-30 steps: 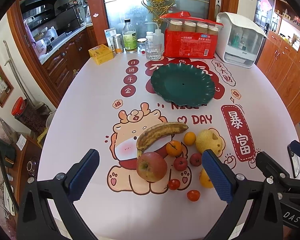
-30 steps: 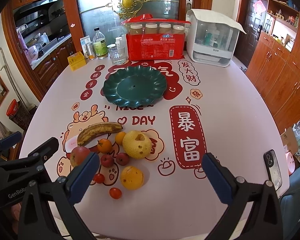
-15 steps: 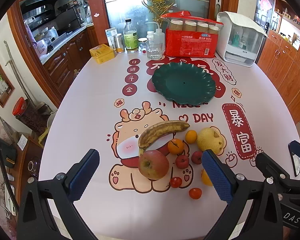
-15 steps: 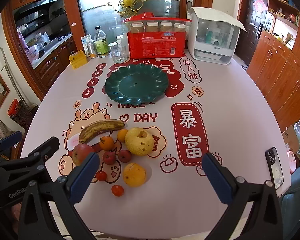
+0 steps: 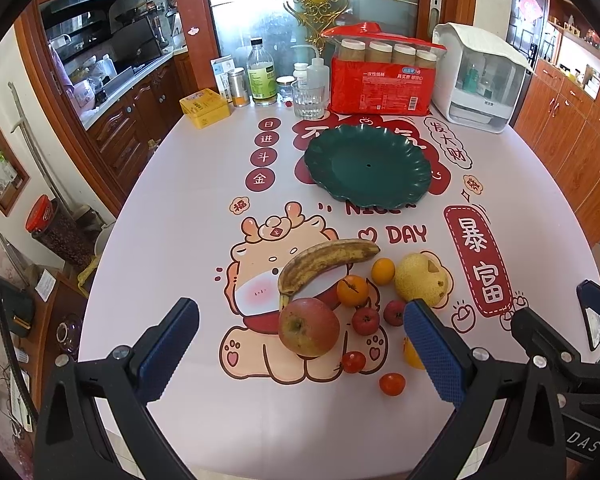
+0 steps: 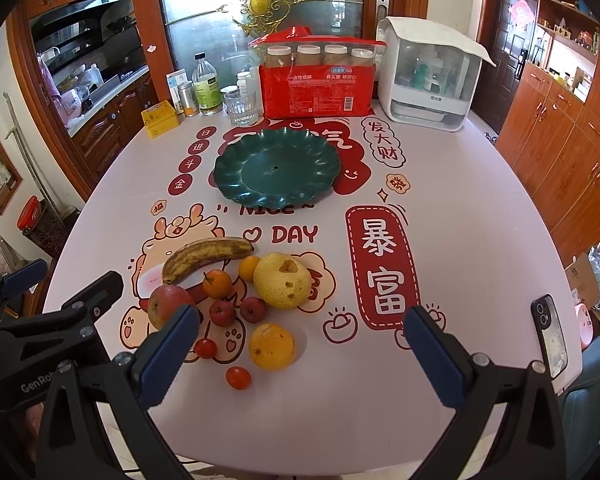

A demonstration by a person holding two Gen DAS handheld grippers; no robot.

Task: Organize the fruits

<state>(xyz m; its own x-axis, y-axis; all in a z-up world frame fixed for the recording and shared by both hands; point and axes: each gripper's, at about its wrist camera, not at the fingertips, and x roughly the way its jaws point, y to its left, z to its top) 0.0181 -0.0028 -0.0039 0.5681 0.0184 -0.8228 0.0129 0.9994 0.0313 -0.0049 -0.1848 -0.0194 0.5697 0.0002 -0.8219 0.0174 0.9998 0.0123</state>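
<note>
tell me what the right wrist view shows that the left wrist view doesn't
Only the right wrist view: the whole large orange, not blocked by a tool finger, and a black-cased phone at the table's right edge. Only the left wrist view: the red apple in full. Both share the empty dark green scalloped plate, the browned banana, and the yellow pear.

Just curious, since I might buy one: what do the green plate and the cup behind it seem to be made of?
The green plate looks like moulded plastic or glazed ceramic: an even dark green, a soft sheen and a scalloped rim, so it stays open. The cup looks like clear glass: see-through, with ribbed sides that catch the light.
</note>
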